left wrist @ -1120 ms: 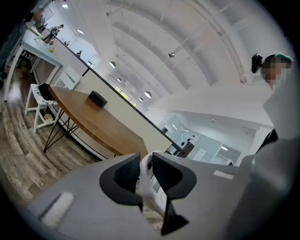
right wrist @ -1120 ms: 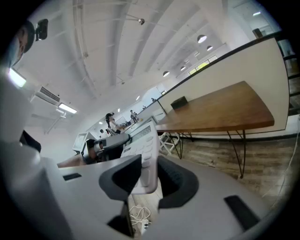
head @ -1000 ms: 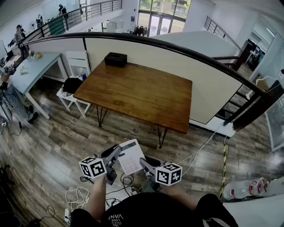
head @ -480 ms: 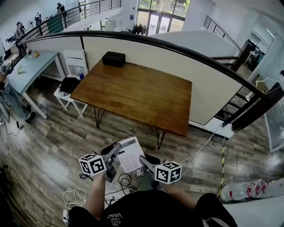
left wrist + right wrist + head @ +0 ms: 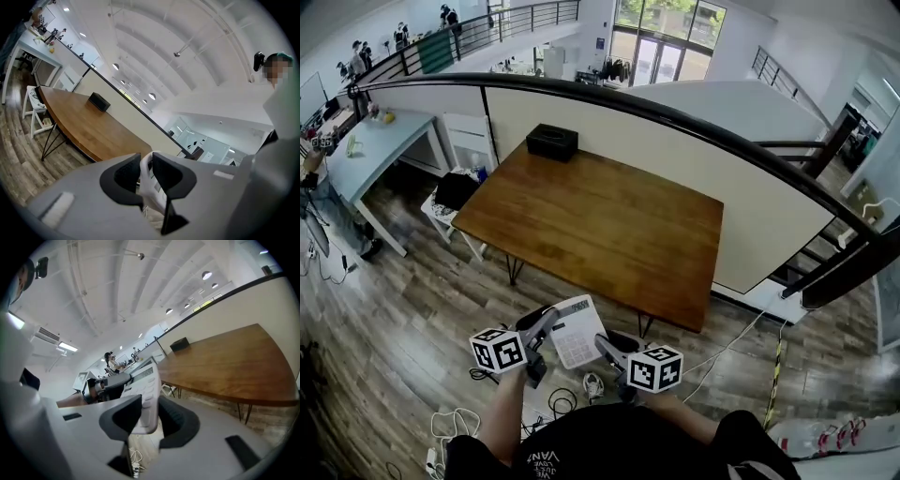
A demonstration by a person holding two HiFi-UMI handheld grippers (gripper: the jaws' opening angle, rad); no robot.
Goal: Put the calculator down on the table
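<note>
A white calculator (image 5: 577,330) hangs in the air over the wood floor, just short of the near edge of a brown wooden table (image 5: 600,216). My left gripper (image 5: 546,324) is shut on its left edge, and my right gripper (image 5: 606,345) is shut on its right edge. In the left gripper view the calculator's white edge (image 5: 149,180) sits pinched between the dark jaws of the left gripper (image 5: 146,171). In the right gripper view the calculator (image 5: 145,385) stands tilted between the jaws of the right gripper (image 5: 150,416), keys and display showing, with the table (image 5: 225,366) beyond.
A black box (image 5: 551,142) rests at the table's far left corner. A white stool with a black bag (image 5: 453,190) and a pale blue desk (image 5: 366,150) stand to the left. Cables (image 5: 459,422) lie on the floor by my feet. A curved half wall (image 5: 694,141) runs behind the table.
Both grippers have carried the calculator forward together, so the table's near edge now lies much closer to it. The grip on it looks the same.
</note>
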